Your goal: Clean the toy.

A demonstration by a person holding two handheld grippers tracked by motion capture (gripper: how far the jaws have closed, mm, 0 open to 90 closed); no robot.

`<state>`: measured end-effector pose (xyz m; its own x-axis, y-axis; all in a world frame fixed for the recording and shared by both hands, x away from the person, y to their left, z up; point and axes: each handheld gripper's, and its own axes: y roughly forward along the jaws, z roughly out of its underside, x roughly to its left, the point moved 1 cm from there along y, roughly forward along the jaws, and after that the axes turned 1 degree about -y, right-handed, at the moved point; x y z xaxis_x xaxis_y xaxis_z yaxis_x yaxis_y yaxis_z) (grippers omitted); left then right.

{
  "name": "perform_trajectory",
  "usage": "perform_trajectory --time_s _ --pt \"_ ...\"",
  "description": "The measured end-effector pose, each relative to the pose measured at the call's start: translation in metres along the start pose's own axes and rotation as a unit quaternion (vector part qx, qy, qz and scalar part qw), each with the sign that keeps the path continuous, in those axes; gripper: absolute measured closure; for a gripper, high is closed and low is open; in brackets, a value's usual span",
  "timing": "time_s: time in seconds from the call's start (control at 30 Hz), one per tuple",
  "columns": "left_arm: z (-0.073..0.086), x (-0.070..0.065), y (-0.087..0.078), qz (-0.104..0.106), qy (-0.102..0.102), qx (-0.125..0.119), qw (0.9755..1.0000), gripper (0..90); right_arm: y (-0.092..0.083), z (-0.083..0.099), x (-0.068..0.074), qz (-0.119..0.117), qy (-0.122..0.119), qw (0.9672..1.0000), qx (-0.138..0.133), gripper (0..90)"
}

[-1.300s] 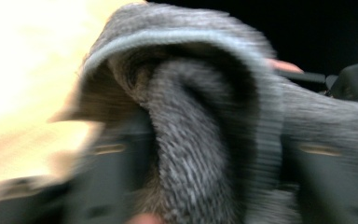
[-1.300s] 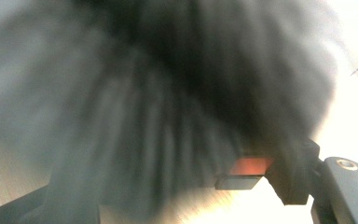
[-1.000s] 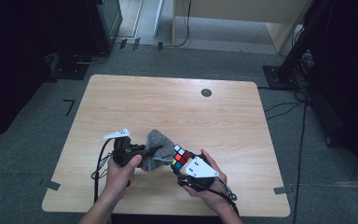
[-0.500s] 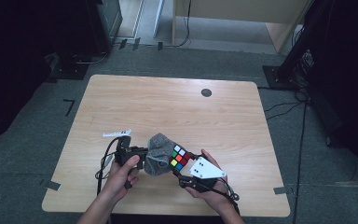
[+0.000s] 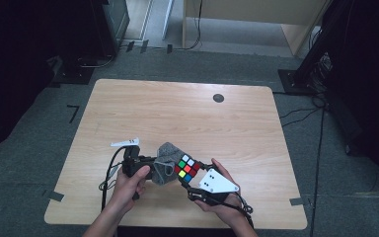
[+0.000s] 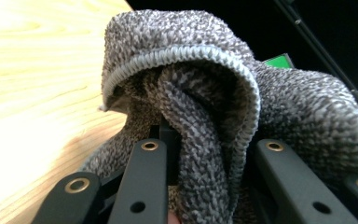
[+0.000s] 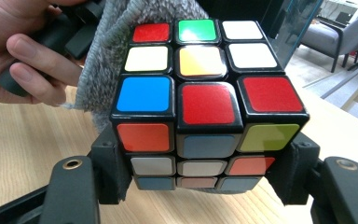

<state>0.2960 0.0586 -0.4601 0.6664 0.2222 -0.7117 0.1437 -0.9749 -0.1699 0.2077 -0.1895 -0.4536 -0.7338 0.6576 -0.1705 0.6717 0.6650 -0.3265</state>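
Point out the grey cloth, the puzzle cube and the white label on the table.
grey cloth (image 6: 303,107), left gripper view, on its knitted outer face.
puzzle cube (image 7: 207,102), right gripper view, on the red sticker at the near edge of its top face.
white label (image 5: 125,143), high view, on its middle.

We see lots of bare bench ahead and to both sides, cloth and cube filling the gap between our hands

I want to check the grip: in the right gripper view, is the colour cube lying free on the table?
No, the cube sits clamped between the two black jaws of the right gripper, lifted off the table.
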Motion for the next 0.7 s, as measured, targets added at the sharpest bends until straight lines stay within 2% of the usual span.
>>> perform_trajectory --time_s 0.03,0.07,0.1,0.17,0.27,0.33,0.43,0.47,0.5,0.57,0.6,0.63,0.7 --pt "-0.002 -0.004 -0.001 0.027 0.001 -0.008 0.9996 74.2 0.000 0.001 -0.001 -0.002 0.000 1.0000 0.002 34.5" --pt "-0.005 -0.007 -0.002 0.046 -0.002 -0.016 0.9988 74.2 0.001 0.002 -0.002 0.001 -0.002 1.0000 0.008 34.5" --pt "-0.006 -0.008 -0.003 0.052 -0.004 -0.017 0.9985 74.1 0.002 0.003 -0.002 0.006 -0.004 0.9999 0.013 34.5" --pt "-0.005 -0.005 -0.001 0.034 -0.006 -0.006 0.9994 73.8 0.002 0.002 -0.003 0.011 0.000 0.9998 0.015 34.5" --pt "0.000 0.003 0.002 -0.018 -0.009 0.017 0.9996 74.0 0.000 0.000 0.000 0.008 -0.003 0.9999 0.007 34.5" --pt "0.000 -0.001 0.001 -0.019 0.003 0.008 0.9998 74.4 0.000 -0.001 0.001 0.008 -0.005 0.9999 0.007 34.5" --pt "-0.006 -0.016 -0.003 0.017 0.039 -0.014 0.9990 74.5 0.000 0.000 -0.002 0.002 0.002 1.0000 0.003 34.5" --pt "-0.007 -0.018 -0.003 0.018 0.044 -0.016 0.9987 74.2 0.000 0.001 -0.003 0.008 -0.001 0.9999 0.007 34.5" --pt "-0.007 -0.019 -0.003 0.012 0.047 -0.015 0.9987 74.0 0.001 0.001 -0.004 0.010 0.000 0.9999 0.010 34.5" --pt "-0.005 -0.013 -0.001 -0.004 0.036 -0.003 0.9993 73.6 0.001 0.001 -0.003 0.015 -0.001 0.9998 0.014 34.5" --pt "-0.003 -0.009 0.001 -0.032 0.034 0.010 0.9989 73.7 0.000 0.000 -0.002 0.018 -0.003 0.9997 0.014 34.5" --pt "-0.001 -0.008 0.002 -0.047 0.039 0.015 0.9980 73.8 0.000 -0.001 -0.001 0.013 -0.002 0.9999 0.008 34.5" --pt "0.000 -0.008 0.001 -0.053 0.041 0.013 0.9976 74.2 -0.001 -0.002 0.001 0.012 -0.006 0.9999 0.008 34.5"
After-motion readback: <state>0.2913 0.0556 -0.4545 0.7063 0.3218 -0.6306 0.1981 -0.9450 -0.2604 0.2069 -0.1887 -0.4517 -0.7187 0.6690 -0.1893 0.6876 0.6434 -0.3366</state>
